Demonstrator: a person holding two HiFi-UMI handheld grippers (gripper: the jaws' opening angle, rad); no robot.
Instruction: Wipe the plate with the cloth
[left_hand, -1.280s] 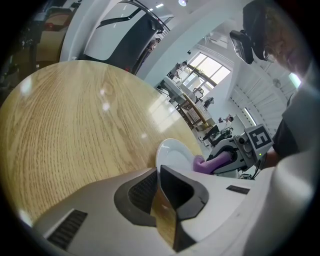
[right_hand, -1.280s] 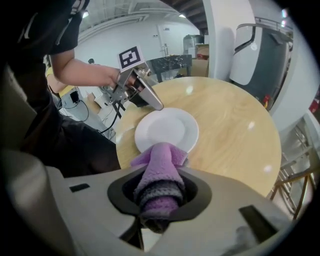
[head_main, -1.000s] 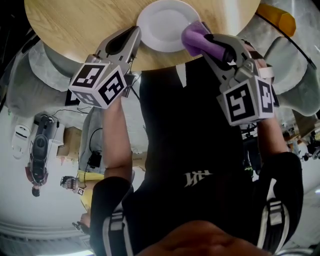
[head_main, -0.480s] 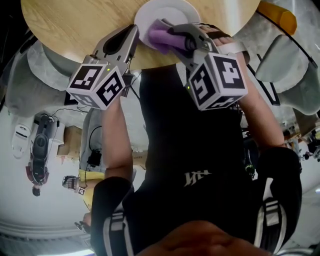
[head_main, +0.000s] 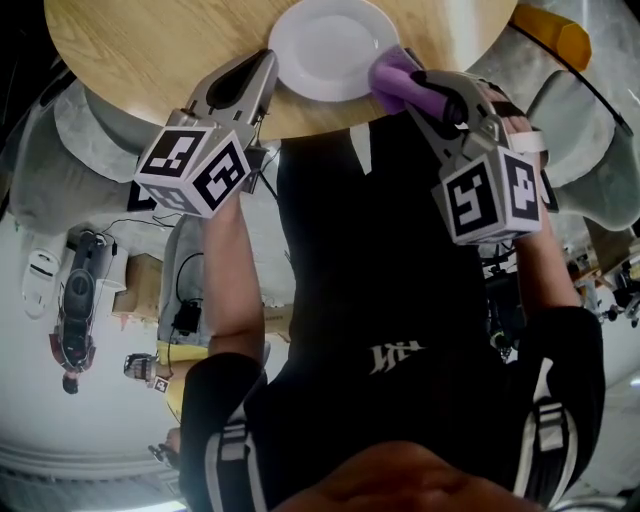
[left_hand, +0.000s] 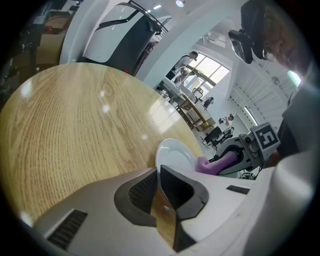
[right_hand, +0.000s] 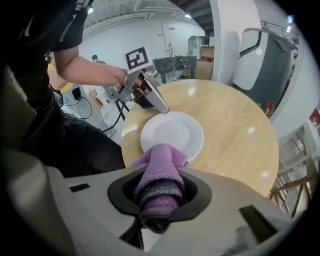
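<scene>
A white plate (head_main: 330, 45) lies near the front edge of the round wooden table (head_main: 150, 50). My left gripper (head_main: 268, 65) is shut on the plate's left rim; in the left gripper view the plate (left_hand: 175, 155) starts right at its tips (left_hand: 159, 171). My right gripper (head_main: 418, 85) is shut on a folded purple cloth (head_main: 392, 72), whose end lies on the plate's near right rim. In the right gripper view the cloth (right_hand: 160, 172) sticks out of the jaws over the plate (right_hand: 172, 131), with the left gripper (right_hand: 150, 97) across from it.
The table's front edge runs just under both grippers, against the person's dark torso. An orange object (head_main: 550, 30) and grey chairs (head_main: 570, 110) stand off the table to the right. A white and dark chair (right_hand: 265, 55) is behind the table.
Half a second ago the right gripper had carried the cloth left across the plate; it is now back at the right rim. The left gripper and the plate have stayed put.
</scene>
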